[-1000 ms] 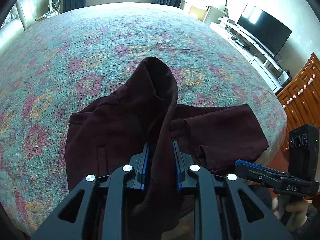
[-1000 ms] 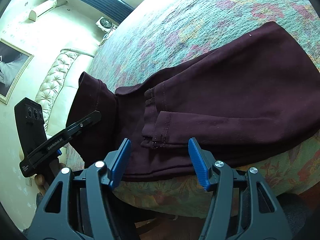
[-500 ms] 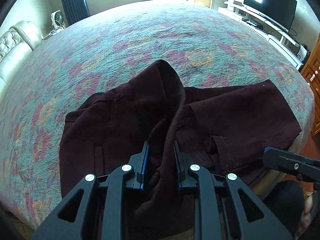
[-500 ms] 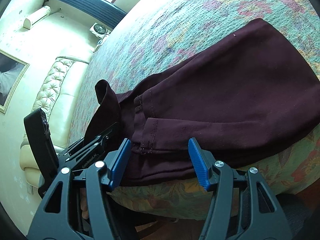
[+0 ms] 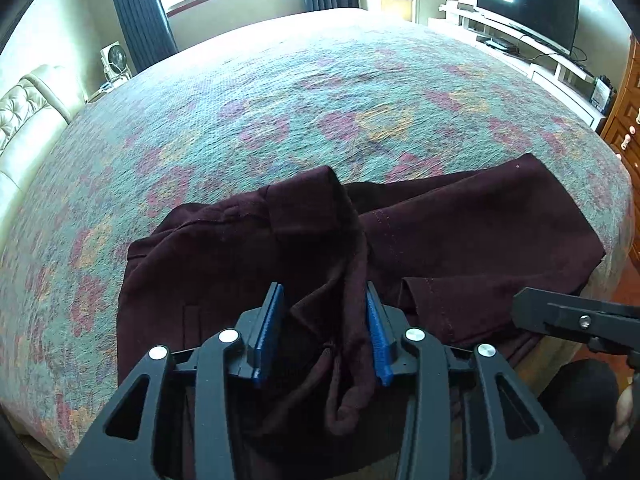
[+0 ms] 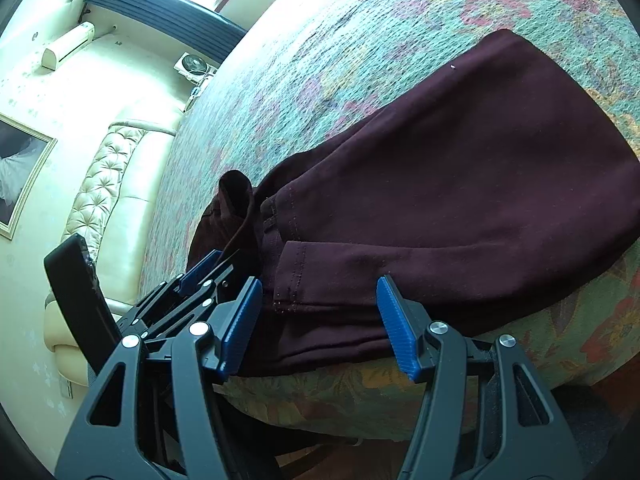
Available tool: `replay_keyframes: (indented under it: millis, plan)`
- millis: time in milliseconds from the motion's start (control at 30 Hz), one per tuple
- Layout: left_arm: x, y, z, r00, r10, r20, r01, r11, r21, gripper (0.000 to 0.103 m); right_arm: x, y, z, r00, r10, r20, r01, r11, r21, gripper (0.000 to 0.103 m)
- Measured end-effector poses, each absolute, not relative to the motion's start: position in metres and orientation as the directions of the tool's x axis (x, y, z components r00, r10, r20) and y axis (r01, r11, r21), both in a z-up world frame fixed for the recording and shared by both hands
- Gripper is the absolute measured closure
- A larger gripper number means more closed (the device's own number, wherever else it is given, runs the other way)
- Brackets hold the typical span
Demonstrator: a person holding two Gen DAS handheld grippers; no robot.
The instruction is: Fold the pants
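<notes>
Dark maroon pants (image 5: 460,236) lie partly folded at the near edge of a floral bedspread (image 5: 320,100); they also show in the right wrist view (image 6: 460,168). A bunched strip of the fabric (image 5: 340,264) rises in a ridge and runs loosely between the blue pads of my left gripper (image 5: 324,328), whose jaws stand open with gaps on both sides. My right gripper (image 6: 316,320) is open and empty, just off the bed edge facing a folded hem (image 6: 320,276). The left gripper (image 6: 192,280) appears at the left in the right wrist view.
The bed edge (image 6: 400,396) drops off right under the pants. A cream tufted headboard (image 6: 108,184) is at the left, a fan (image 5: 114,58) and curtains behind. A TV (image 5: 528,4) on a low stand and a wooden dresser (image 5: 628,120) are at the right.
My left gripper has opened and let go of the fabric strip, which has sunk lower toward the bed. Both grippers have moved closer to the pants.
</notes>
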State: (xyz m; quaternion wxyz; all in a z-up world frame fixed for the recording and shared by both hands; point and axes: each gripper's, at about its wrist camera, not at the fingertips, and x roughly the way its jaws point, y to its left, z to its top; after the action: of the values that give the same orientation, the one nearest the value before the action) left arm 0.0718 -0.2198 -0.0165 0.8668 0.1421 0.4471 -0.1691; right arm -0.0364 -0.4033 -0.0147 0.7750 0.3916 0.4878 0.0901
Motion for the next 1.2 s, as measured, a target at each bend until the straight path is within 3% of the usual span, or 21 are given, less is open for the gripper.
replay_keyframes:
  millis: [167, 267, 400, 567, 700, 1000, 1133, 1200]
  plan:
    - [0.060, -0.197, 0.010, 0.527, -0.301, -0.795, 0.429, 0.901, -0.057, 0.028, -0.038, -0.410, -0.014, 0.513, 0.525, -0.679, 0.249, 0.666, 0.703, 0.043]
    - [0.056, -0.158, 0.029, 0.516, -0.408, -0.754, 0.415, 0.888, -0.196, 0.020, -0.038, -0.414, -0.009, 0.522, 0.545, -0.655, 0.246, 0.640, 0.728, 0.043]
    - [0.058, -0.095, 0.033, 0.471, -0.489, -0.734, 0.366, 0.865, -0.342, 0.018, -0.029, -0.412, 0.001, 0.526, 0.620, -0.582, 0.195, 0.578, 0.793, 0.040]
    - [0.061, -0.033, 0.016, 0.486, -0.410, -0.772, 0.243, 0.912, -0.332, 0.018, -0.007, -0.394, -0.013, 0.471, 0.719, -0.511, 0.183, 0.488, 0.854, 0.037]
    - [0.066, -0.011, 0.008, 0.478, -0.408, -0.778, 0.172, 0.912, -0.372, 0.018, 0.018, -0.371, -0.022, 0.438, 0.735, -0.518, 0.164, 0.501, 0.850, 0.037]
    - [0.068, -0.017, -0.005, 0.445, -0.414, -0.794, 0.187, 0.910, -0.370, 0.018, 0.051, -0.327, -0.038, 0.309, 0.725, -0.616, 0.132, 0.608, 0.783, 0.037]
    - [0.069, -0.015, -0.011, 0.433, -0.416, -0.799, 0.187, 0.909, -0.372, 0.018, 0.053, -0.309, -0.048, 0.248, 0.706, -0.664, 0.104, 0.661, 0.743, 0.078]
    - [0.070, -0.014, -0.012, 0.428, -0.420, -0.800, 0.184, 0.907, -0.378, 0.018, 0.053, -0.308, -0.048, 0.256, 0.697, -0.670, 0.090, 0.673, 0.734, 0.083]
